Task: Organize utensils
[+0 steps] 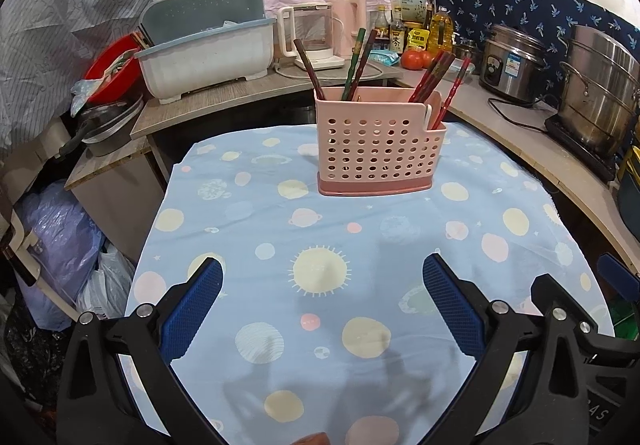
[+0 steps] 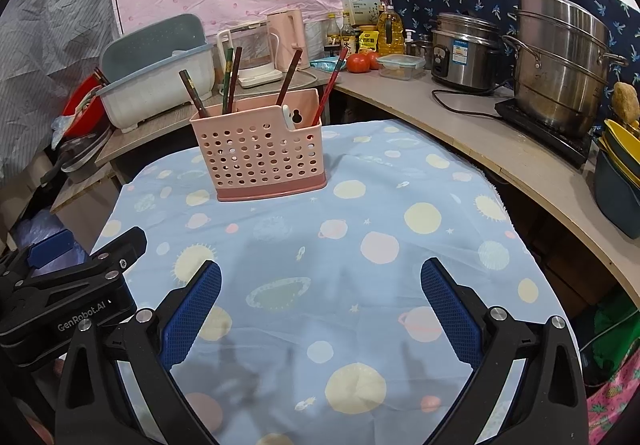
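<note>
**Hovering both claws short of the caddy**

Holding both grippers low over the tablecloth (image 1: 248, 213), nothing in either. Left gripper (image 1: 322, 279) is spread wide, empty; right gripper (image 2: 320, 279) is spread wide too, also empty. The pink utensil caddy (image 1: 378, 149) stands upright at the far end of the table, well apart from both claws. Chopsticks (image 1: 358, 63) lean at mixed angles in it: some on its left side, a bunch on the right. A pale handle (image 2: 289, 117) sticks up in the lower right pocket; I can't tell what utensil it is.

Risks as I judge them: the caddy looks light, so a sideways nudge while I pinch a stick could tip or slide it on the loose cloth. The sticks are thin and slanted, easy to grab two at once or slip. The claws sit side by side, so they could clash.
</note>
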Demonstrator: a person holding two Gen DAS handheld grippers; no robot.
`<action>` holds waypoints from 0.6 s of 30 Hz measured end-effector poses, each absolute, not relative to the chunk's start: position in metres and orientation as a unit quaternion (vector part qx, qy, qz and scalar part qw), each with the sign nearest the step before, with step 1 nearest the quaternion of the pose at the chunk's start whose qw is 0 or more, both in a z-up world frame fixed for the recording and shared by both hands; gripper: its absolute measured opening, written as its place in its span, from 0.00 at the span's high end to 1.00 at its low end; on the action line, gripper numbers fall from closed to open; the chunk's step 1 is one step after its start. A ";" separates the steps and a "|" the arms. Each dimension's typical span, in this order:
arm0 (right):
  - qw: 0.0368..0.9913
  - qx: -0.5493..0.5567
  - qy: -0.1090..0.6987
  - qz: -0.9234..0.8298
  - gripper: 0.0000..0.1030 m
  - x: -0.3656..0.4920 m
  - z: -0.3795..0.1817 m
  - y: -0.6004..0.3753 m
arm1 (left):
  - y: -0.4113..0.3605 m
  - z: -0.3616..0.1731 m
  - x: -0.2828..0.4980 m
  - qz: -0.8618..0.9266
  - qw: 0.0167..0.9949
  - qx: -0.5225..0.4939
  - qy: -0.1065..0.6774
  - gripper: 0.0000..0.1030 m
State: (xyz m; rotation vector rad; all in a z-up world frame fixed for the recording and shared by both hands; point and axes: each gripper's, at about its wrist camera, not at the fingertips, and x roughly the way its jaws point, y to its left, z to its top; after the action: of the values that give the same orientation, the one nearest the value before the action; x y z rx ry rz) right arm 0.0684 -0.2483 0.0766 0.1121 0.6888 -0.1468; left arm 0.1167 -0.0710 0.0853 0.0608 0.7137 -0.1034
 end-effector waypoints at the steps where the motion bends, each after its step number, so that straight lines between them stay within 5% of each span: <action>1: 0.937 0.055 0.337 -0.072 0.06 0.068 0.076 -0.249 | -0.071 0.085 0.117 -0.050 0.935 0.030 0.350 0.07; 18: 0.936 0.054 0.341 -0.072 0.06 0.067 0.075 -0.248 | -0.073 0.084 0.117 -0.041 0.934 0.033 0.352 0.07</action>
State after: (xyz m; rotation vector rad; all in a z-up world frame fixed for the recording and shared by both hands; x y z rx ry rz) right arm 0.0671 -0.2482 0.0745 0.1114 0.6978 -0.1467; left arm 0.1168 -0.0730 0.0844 0.0680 0.7202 -0.0834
